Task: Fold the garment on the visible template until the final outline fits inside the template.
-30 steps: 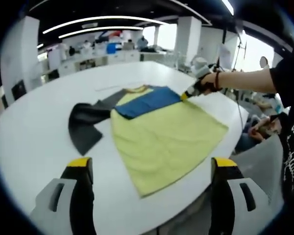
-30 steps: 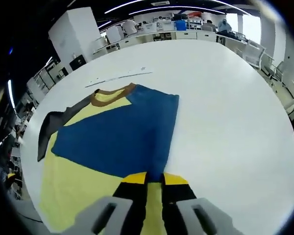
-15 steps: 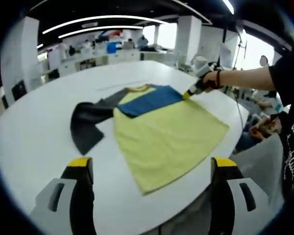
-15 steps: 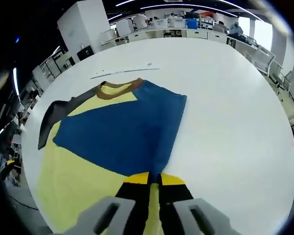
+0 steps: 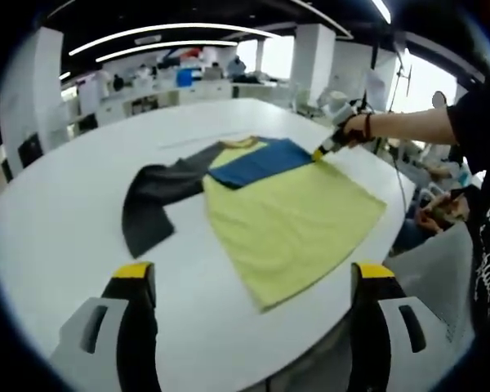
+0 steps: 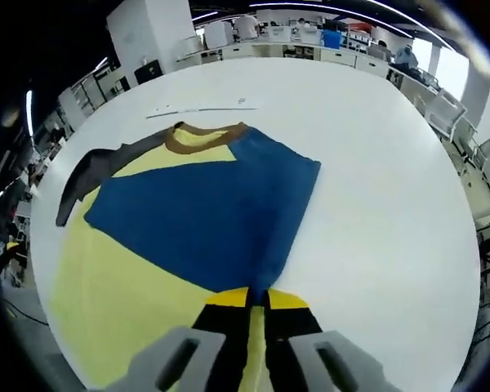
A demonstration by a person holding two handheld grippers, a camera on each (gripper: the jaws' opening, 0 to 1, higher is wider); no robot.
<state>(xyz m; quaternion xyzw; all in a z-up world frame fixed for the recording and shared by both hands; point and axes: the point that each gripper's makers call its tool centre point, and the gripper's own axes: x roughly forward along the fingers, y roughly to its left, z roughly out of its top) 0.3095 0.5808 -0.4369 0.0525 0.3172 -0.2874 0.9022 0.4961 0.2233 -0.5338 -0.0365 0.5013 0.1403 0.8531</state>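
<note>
The shirt [image 5: 286, 216] lay flat on the white table [image 5: 57, 220], its yellow body spread near, a blue sleeve [image 6: 204, 216] folded across the chest, a dark grey sleeve [image 5: 151, 204] stretched left.

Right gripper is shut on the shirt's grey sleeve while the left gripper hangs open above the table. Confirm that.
Not quite. The right gripper is shut on the blue sleeve, folded across the yellow shirt, not the grey sleeve, which lies loose on the table; the right gripper view shows the clamp. The left gripper does hang open above the table.
</note>
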